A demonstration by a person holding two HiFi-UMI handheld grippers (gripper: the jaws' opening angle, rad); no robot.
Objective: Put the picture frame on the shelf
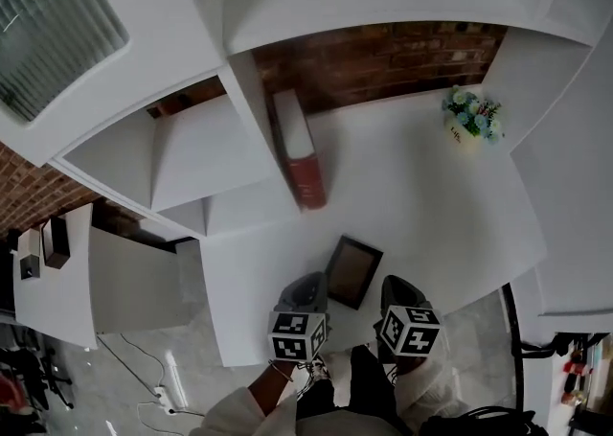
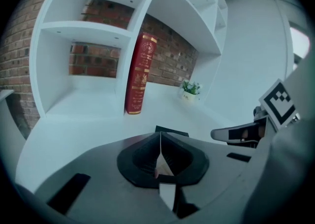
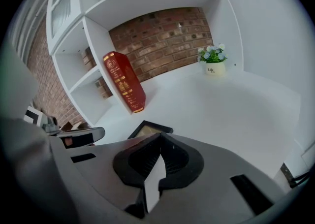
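Nothing of the task looks done; the picture frame (image 1: 353,271) lies flat on the white desk (image 1: 431,195), near its front edge, between the left gripper (image 2: 160,138) and right gripper (image 3: 160,138), both jaws pressed together, empty; grasping it and setting it on the shelf (image 1: 192,171) remain.

Brick wall (image 1: 383,60), pale grey floor (image 1: 105,396)

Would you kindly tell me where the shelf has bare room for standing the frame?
The widest bare patch lies between the red book and the flower pot, before the brick wall. It is crowded only at the front edge, around the picture frame.
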